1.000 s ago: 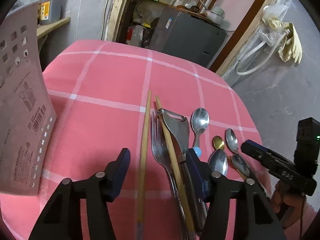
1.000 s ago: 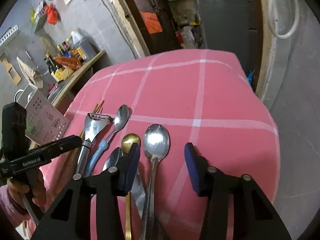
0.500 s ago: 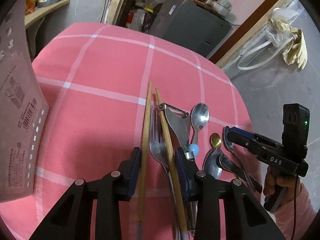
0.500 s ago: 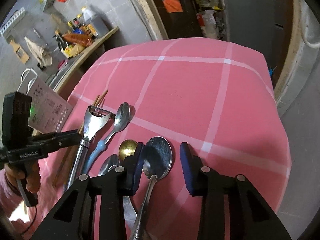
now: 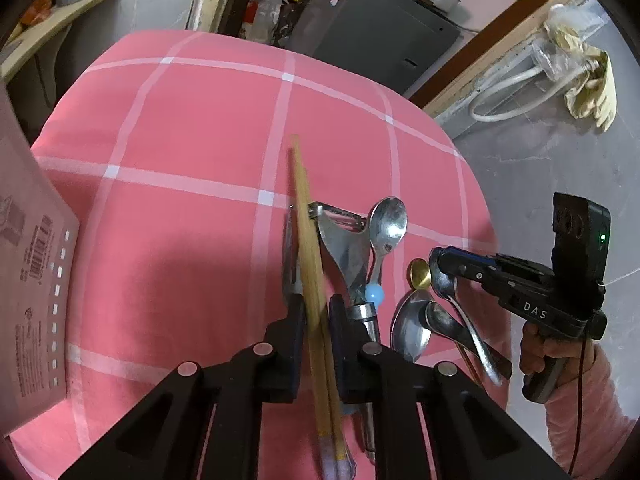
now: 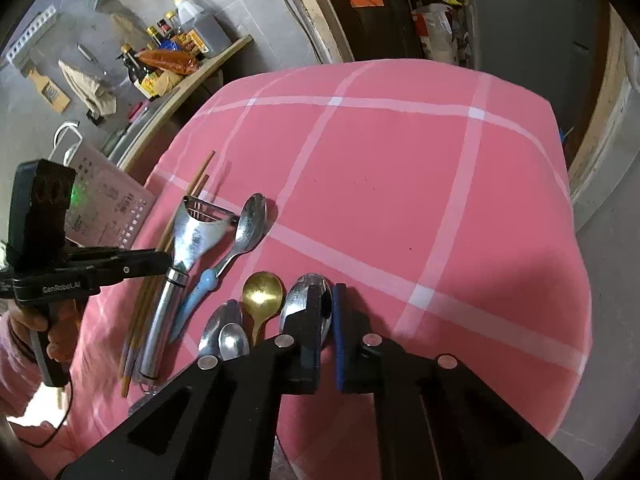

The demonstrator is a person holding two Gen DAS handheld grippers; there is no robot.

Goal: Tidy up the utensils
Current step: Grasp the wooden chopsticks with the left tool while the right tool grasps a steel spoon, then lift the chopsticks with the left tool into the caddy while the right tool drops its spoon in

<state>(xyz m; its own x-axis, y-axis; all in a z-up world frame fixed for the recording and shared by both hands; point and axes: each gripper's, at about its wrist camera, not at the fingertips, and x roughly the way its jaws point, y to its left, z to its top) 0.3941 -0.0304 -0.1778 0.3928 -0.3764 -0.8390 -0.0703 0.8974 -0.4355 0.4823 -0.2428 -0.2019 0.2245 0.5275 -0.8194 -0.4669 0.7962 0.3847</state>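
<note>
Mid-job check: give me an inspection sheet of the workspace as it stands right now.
Surface: pink checked cloth, bare at the far side.
Job's things: chopsticks, peeler, blue-handled spoon, gold spoon, large spoon, two small spoons, fork partly hidden.
Clutter: perforated box at the cloth's edge.
Grippers: left gripper shut on chopsticks; right gripper shut on large spoon.
Cables: thin wire at the right hand.
Surroundings: bottle shelf, grey cabinet.

left wrist: steep, close | right wrist: likewise | shared: pink cloth (image 5: 192, 128), probably same spoons (image 6: 256, 220)
</note>
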